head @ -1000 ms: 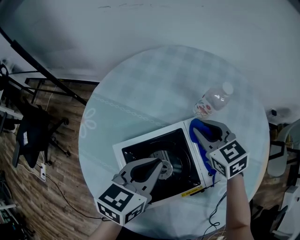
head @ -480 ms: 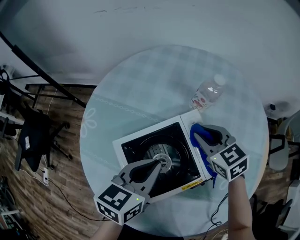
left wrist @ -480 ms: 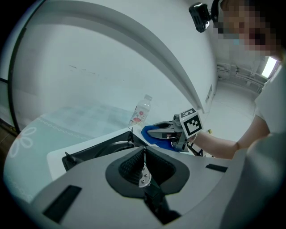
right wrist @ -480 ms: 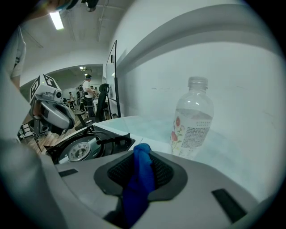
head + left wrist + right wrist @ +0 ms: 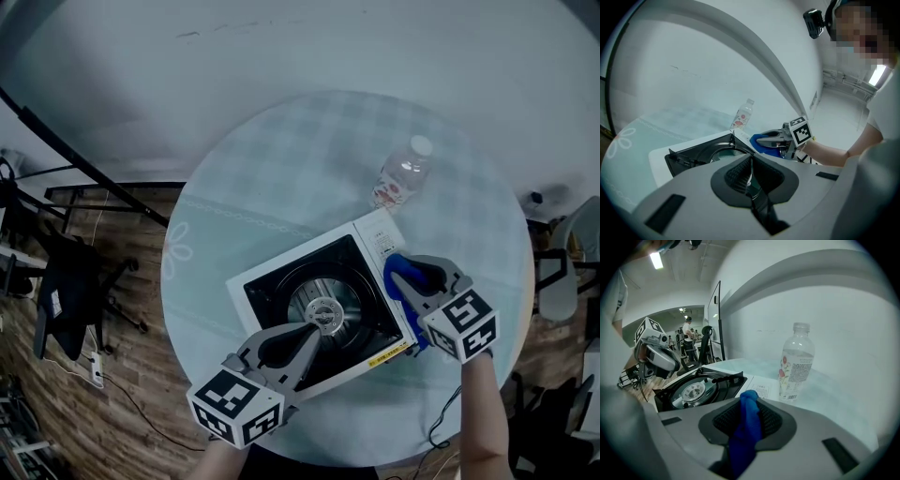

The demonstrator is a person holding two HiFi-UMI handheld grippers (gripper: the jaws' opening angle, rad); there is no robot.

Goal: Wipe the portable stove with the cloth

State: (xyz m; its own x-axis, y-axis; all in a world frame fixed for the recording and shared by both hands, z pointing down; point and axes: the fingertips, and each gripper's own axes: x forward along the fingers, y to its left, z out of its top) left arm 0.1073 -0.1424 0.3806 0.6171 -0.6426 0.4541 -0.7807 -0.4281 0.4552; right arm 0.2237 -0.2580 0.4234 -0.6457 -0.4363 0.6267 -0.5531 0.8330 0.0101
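A: Left side first. What was there?

B: Left hand-held gripper (image 5: pixel 315 329), jaws shut with nothing between them. Its tip was over the burner (image 5: pixel 324 313). Couldn't tell if it touched; probably steadying.

A: The stove?

B: Stove (image 5: pixel 274 302) sat angled on the round desk (image 5: pixel 281 169), towards the near edge. It had a black pan on the left and a white panel on the right.

A: And further right?

B: Bottle (image 5: pixel 399 178) stood upright behind the stove, apart from it. The blue cloth (image 5: pixel 397 282) was pinched in the right hand-held gripper (image 5: pixel 403 274), down on the white panel by the stove's right edge.

A: Which step?

B: My read was wiping under way on the right panel, with the black pan yet to do.

A: Next move?

B: Probably press down and drag the cloth along the panel, then cross into the pan. It should go round the raised supports so the cloth doesn't snag. The left hand-held gripper would have to clear the burner first.
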